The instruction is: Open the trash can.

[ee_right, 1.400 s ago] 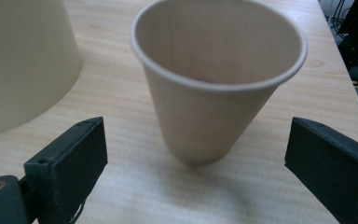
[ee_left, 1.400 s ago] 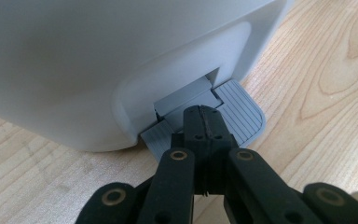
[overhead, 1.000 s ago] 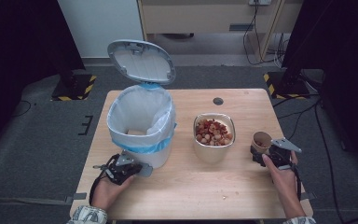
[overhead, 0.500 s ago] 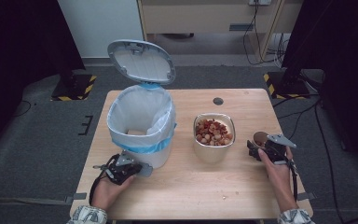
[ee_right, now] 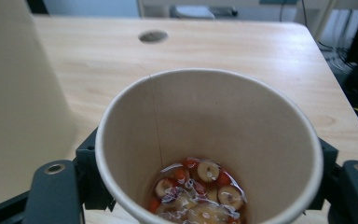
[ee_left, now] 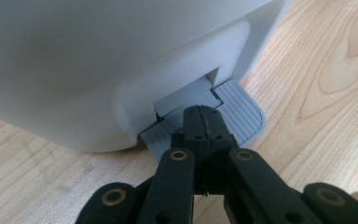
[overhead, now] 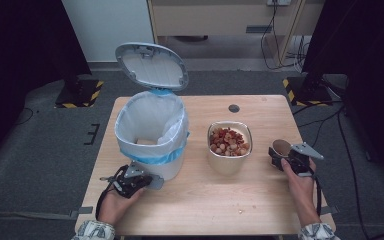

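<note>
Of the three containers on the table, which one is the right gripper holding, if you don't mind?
The small paper cup at the table's right edge, between the right gripper fingers; not the bin or bowl.

The high view looks forward and down over the whole table (overhead: 260,200). The left gripper view sits very close to the bin (ee_left: 98,60) base, low above the wood. The right gripper view looks down into the paper cup (ee_right: 209,140), across the same table.

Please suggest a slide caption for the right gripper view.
Right hand-held gripper clasps a paper cup holding leftover food scraps on the wooden table.
</note>
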The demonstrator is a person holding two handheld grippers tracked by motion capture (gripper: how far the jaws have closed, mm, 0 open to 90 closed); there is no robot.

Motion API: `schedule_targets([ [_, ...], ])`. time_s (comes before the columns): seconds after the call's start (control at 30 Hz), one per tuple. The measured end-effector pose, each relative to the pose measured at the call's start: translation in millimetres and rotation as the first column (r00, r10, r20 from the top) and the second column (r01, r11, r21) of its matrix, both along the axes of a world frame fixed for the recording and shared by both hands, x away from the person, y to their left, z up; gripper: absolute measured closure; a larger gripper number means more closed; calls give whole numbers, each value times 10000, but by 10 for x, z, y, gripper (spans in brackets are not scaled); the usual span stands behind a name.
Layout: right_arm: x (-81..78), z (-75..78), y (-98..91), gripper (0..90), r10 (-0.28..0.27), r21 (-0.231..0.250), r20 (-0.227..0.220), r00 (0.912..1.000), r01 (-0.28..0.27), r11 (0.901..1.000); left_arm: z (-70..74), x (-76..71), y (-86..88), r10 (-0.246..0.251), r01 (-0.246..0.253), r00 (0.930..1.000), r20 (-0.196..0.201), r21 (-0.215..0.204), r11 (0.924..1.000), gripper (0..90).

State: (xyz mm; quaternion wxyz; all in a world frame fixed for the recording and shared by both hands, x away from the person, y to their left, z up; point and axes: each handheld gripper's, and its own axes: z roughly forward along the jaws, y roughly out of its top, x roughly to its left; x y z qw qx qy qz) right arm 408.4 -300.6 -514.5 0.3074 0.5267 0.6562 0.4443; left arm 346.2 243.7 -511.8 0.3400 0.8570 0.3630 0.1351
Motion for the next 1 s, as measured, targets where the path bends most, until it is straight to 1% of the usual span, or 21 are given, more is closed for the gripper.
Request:
schedule_targets([
  [0.13, -26, 77, 17, 286, 289, -131, 296, 9991, -286, 9995, 1, 3, 2, -8, 8, 10000, -20, -7, 10000, 900],
  [0.23, -35, 122, 47, 287, 577, -552, 377, 9976, -556, 9969, 1, 3, 2, -6, 6, 10000, -21, -8, 10000, 900],
  [0.27, -29, 154, 49, 289, 630, -642, 414, 9972, -602, 9961, 1, 3, 2, -2, 2, 10000, -27, -15, 10000, 900],
  [0.33, -14, 216, 35, 291, 739, -653, 504, 9960, -706, 9954, 1, 2, 2, -3, 3, 10000, -20, -4, 10000, 900],
  [0.37, 1, 278, 21, 291, 752, -745, 614, 9953, -705, 9947, 1, 3, 2, -2, 2, 10000, -26, -13, 10000, 900],
  [0.5, 39, 421, -11, 291, 884, -1081, 749, 9933, -801, 9909, 1, 2, 2, -1, 1, 10000, -23, -4, 10000, 899],
  [0.53, 47, 459, -26, 291, 934, -986, 774, 9926, -856, 9914, 1, 2, 1, -2, 2, 10000, -20, -4, 10000, 900],
  [0.63, 67, 528, -66, 291, 931, -936, 802, 9924, -855, 9919, 1, 2, 1, 1, -1, 10000, -21, -6, 10000, 899],
  [0.73, 94, 570, -104, 293, 888, -806, 792, 9929, -824, 9933, 0, 2, 1, 11, -11, 10000, -24, -16, 10000, 900],
  [1.0, 197, 724, -124, 295, 951, -768, 850, 9918, -887, 9931, 0, 2, 3, 15, -15, 10000, -34, -26, 10000, 900],
])
